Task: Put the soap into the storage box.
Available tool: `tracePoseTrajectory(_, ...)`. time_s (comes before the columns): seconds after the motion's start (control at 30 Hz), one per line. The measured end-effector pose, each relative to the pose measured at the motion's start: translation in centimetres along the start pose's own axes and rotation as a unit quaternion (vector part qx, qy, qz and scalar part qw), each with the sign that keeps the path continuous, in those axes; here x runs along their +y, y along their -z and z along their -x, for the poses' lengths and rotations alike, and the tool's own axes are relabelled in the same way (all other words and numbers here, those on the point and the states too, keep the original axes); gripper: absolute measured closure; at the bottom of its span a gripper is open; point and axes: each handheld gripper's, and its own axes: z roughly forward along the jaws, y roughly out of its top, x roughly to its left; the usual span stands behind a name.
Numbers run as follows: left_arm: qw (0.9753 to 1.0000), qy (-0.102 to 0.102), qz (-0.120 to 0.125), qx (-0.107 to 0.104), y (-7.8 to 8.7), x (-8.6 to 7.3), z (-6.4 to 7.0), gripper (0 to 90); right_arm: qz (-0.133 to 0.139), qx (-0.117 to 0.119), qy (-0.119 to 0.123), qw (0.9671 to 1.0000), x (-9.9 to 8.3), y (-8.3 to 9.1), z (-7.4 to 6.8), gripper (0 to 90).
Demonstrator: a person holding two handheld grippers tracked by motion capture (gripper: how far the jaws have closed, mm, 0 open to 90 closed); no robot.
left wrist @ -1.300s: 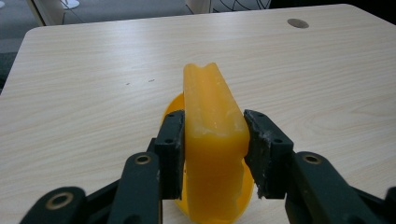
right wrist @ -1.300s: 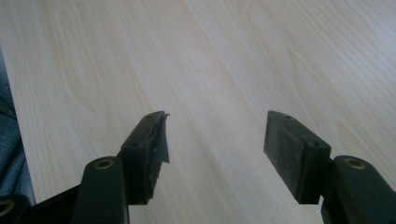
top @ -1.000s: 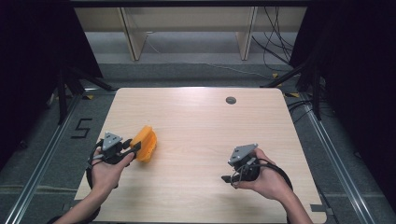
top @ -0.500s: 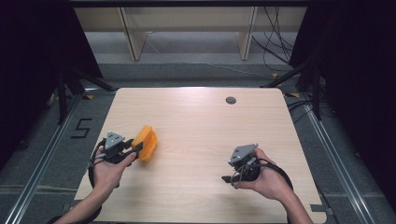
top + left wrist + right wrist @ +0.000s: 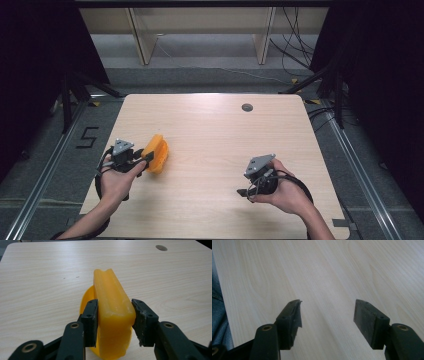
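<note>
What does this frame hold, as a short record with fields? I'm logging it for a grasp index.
surface: wooden table with a round hole near its far edge
object: orange plastic piece, on the table's left side
left tool: shut on the orange piece, a jaw on each side of it
right tool: open, nothing between its jaws, over bare wood
hands: one on each tool

Right gripper [image 5: 327, 312] poised low over pale wooden table [image 5: 332, 270], black jaws spread wide with bare wood grain between them.
</note>
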Motion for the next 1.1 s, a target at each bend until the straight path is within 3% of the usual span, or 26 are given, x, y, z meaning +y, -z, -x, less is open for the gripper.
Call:
tracePoseTrajectory(0.2,1.0000,0.007,-0.004,-0.006,-0.1,0.2,0.1,56.9,-0.002,0.000,0.003,1.0000,0.0,-0.1,0.0,39.2)
tracePoseTrajectory(0.23,1.0000,0.007,-0.004,-0.006,-0.1,0.2,0.1,56.7,-0.009,0.001,-0.012,0.9999,0.0,0.0,-0.2,39.2)
tracePoseTrajectory(0.33,0.9999,0.006,-0.003,-0.009,-0.2,0.2,0.1,53.6,-0.007,0.000,-0.007,0.9999,0.0,-0.1,-0.1,39.2)
tracePoseTrajectory(0.5,0.9992,-0.026,0.020,-0.023,-0.1,0.1,0.3,44.8,-0.004,0.000,-0.014,0.9999,0.0,0.0,-0.3,39.2)
tracePoseTrajectory(0.53,0.9988,-0.035,0.024,-0.026,0.2,0.1,0.4,42.2,-0.001,0.000,0.000,1.0000,0.0,0.0,0.0,39.1)
tracePoseTrajectory(0.57,0.9984,-0.041,0.026,-0.028,0.5,0.0,0.3,39.9,0.002,-0.002,-0.013,0.9999,-0.1,0.1,-0.2,39.1)
tracePoseTrajectory(0.63,0.9975,-0.049,0.037,-0.035,1.3,-0.2,0.0,36.7,0.002,-0.004,-0.016,0.9999,-0.3,0.3,-0.2,38.9)
tracePoseTrajectory(0.73,0.9962,-0.046,0.056,-0.047,3.1,-0.9,-1.1,33.7,0.017,-0.014,-0.021,0.9995,-0.8,0.7,-0.2,38.8)
tracePoseTrajectory(0.8,0.9954,-0.044,0.067,-0.054,4.5,-1.6,-2.1,31.2,0.038,-0.026,-0.029,0.9985,-1.4,1.0,-0.3,38.7)
tracePoseTrajectory(0.83,0.9947,-0.045,0.073,-0.056,5.1,-2.1,-2.7,29.5,0.052,-0.036,-0.021,0.9978,-1.7,1.1,-0.1,38.8)
tracePoseTrajectory(0.93,0.9952,-0.046,0.071,-0.049,6.7,-4.2,-4.3,28.7,0.081,-0.060,-0.057,0.9933,-2.8,2.0,0.0,39.5)
tracePoseTrajectory(0.97,0.9964,-0.042,0.056,-0.048,7.1,-4.8,-4.9,29.4,0.087,-0.065,-0.064,0.9921,-3.2,2.2,0.1,40.1)
tracePoseTrajectory(1.03,0.9967,-0.028,0.031,-0.069,7.3,-5.7,-5.9,32.4,0.101,-0.082,-0.083,0.9880,-4.1,2.3,0.3,41.5)
tracePoseTrajectory(1.1,0.9942,0.004,0.025,-0.105,7.1,-5.9,-6.5,33.3,0.103,-0.107,-0.104,0.9833,-4.8,2.3,0.4,42.9)
